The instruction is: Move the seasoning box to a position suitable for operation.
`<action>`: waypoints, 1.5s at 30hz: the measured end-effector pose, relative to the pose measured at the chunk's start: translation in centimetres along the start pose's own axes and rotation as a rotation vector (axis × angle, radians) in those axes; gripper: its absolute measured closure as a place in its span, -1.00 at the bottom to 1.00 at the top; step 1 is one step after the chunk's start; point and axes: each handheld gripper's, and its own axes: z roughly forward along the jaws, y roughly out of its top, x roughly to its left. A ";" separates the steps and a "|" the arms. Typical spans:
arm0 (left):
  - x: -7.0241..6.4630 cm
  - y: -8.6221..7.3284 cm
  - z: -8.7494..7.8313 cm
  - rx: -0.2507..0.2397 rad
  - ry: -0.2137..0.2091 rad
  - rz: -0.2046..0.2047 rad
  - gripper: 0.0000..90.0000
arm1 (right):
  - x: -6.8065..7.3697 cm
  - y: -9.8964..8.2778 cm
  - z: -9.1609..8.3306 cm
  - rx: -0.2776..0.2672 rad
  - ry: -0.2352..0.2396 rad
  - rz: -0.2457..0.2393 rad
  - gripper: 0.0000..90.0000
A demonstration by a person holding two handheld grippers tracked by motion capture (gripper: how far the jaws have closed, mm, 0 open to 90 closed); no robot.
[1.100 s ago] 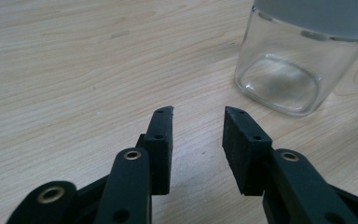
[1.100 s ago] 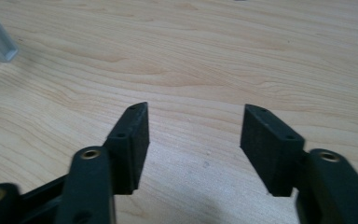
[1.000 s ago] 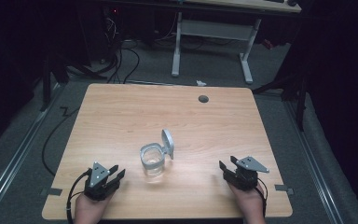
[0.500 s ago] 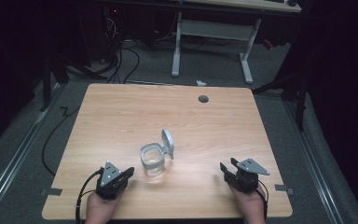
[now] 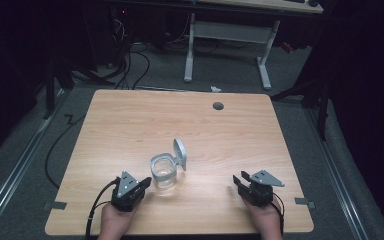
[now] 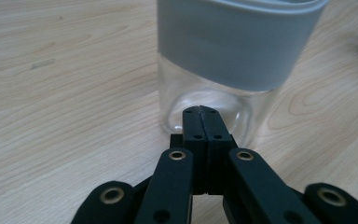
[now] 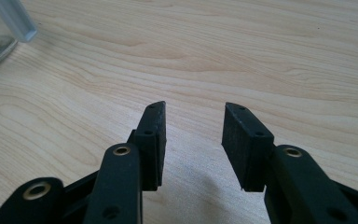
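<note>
Left gripper [image 5: 145, 182] has moved up to the jar [image 5: 163, 171] (jaws together).

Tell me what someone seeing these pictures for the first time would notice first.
A clear jar with a grey band and its flip lid standing open sits near the front middle of the wooden table. The left claw, shut, points at the jar's base from close by, while the right claw rests open toward the table's right front, well apart from the jar.
</note>
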 end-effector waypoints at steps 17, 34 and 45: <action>-3.3 -1.6 1.4 0.051 -0.065 0.026 1.00 | -0.5 -0.2 -0.2 -0.009 0.012 0.007 0.32; -3.3 -1.2 1.8 0.041 -0.058 0.029 1.00 | -0.5 -0.3 -0.3 -0.007 0.016 0.010 0.32; -0.6 0.1 2.7 0.005 0.013 0.006 1.00 | -0.4 -0.2 -0.2 -0.006 0.019 0.004 0.32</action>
